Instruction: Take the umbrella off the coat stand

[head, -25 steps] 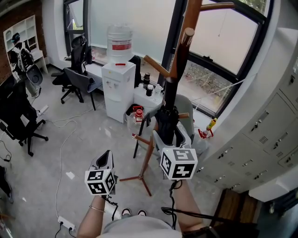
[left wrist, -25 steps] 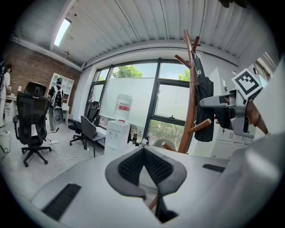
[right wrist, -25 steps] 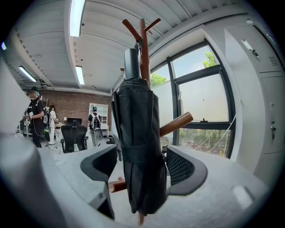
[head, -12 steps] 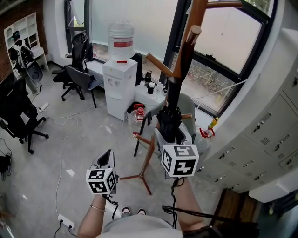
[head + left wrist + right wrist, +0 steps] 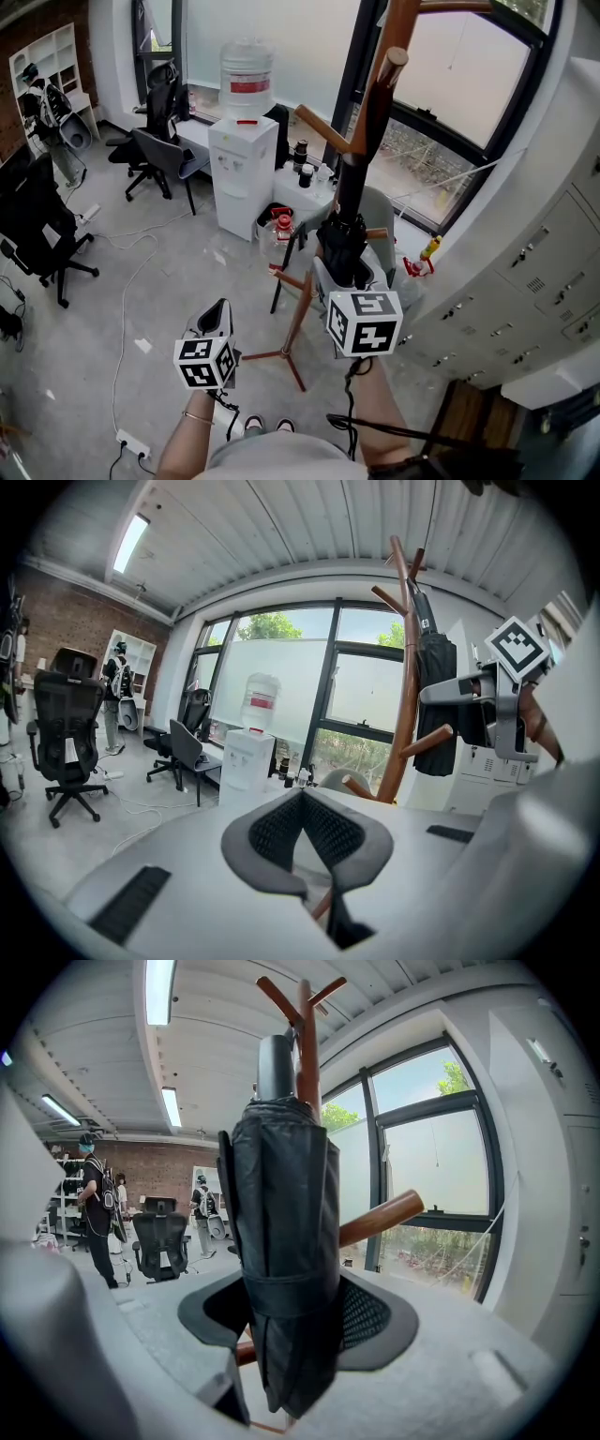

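A black folded umbrella (image 5: 342, 246) hangs upright against the pole of the wooden coat stand (image 5: 370, 103), below its slanted pegs. My right gripper (image 5: 349, 274) reaches level at the umbrella's lower half. In the right gripper view the umbrella (image 5: 281, 1241) fills the gap of the right gripper (image 5: 286, 1312). Its jaws have just been closing, and both pads now lie against the fabric near the strap. A wooden peg (image 5: 380, 1218) crosses behind. My left gripper (image 5: 216, 319) hovers to the left, shut on nothing; its view shows the umbrella (image 5: 434, 705) and the stand (image 5: 406, 696) to the right of the left gripper (image 5: 302, 803).
A white water dispenser (image 5: 241, 178) and a low table with bottles (image 5: 300, 183) stand behind the coat stand. Office chairs (image 5: 159, 159) are at the left. Grey lockers (image 5: 525, 272) line the right side. A cable (image 5: 127, 309) trails across the floor.
The head view has shifted slightly. Both grippers keep their places, the right one still round the umbrella's lower part.
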`<state>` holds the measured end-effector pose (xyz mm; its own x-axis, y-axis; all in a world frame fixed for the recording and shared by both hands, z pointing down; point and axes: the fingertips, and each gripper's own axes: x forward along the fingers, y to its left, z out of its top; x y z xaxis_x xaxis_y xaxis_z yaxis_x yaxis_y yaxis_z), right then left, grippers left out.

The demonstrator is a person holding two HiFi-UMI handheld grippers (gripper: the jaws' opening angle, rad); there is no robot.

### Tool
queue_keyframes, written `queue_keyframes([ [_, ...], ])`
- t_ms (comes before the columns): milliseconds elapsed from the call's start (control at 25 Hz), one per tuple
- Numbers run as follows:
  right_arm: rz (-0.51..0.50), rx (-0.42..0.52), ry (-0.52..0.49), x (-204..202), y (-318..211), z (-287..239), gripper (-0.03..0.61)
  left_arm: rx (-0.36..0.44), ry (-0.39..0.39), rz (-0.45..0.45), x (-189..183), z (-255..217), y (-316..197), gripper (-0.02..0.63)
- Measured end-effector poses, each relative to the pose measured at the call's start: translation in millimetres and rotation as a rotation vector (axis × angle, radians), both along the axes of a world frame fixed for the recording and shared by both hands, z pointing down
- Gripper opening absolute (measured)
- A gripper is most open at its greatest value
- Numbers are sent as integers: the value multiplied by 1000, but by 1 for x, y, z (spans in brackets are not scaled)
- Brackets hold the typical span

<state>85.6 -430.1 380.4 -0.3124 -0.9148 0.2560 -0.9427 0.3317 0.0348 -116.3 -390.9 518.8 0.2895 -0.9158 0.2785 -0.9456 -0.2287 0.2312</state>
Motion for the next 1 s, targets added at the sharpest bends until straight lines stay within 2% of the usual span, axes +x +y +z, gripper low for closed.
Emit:
queue_keyframes([
  [1000, -21, -14, 4, 0, 18, -5, 239, 44, -12, 18, 7, -23, 7, 0],
])
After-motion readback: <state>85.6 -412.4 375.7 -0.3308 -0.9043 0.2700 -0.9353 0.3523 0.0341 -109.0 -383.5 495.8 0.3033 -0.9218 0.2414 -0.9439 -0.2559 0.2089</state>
